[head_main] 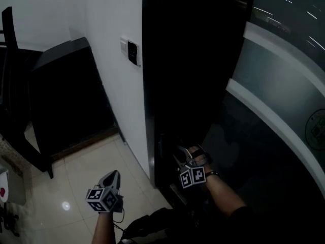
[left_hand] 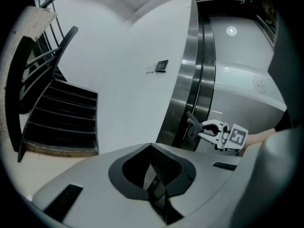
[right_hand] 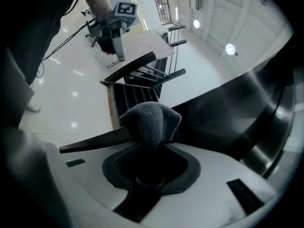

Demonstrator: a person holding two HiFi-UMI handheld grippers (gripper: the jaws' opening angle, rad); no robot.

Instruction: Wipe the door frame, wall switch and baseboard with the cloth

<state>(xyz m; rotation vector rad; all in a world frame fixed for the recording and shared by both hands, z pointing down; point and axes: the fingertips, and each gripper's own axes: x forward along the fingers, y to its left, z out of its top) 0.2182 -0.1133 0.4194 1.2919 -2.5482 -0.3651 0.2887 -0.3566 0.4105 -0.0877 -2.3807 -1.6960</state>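
A white wall (head_main: 109,85) is meeting a dark, glossy door frame (head_main: 152,85) near the middle of the head view, above a pale tiled floor (head_main: 76,187) that is reflecting ceiling lights. A wall switch (head_main: 133,52) with a dark face is sitting on the wall in the upper middle, just left of the frame. At the far right a round emblem (head_main: 317,128) is showing on a curved grey panel, its print too small to read. The only other markings are the black-and-white squares on each gripper's cube.

The right gripper (head_main: 185,154) is reaching toward the frame's lower part at lower centre. Its jaws are clamping a grey fleecy cloth (right_hand: 151,120), which is bunching up above them. From the left gripper view the cloth is lying close against the frame's metal strip; contact cannot be made out.

The left gripper (head_main: 114,176) is hovering over the floor at lower left, well apart from the frame, jaws together with nothing between them.
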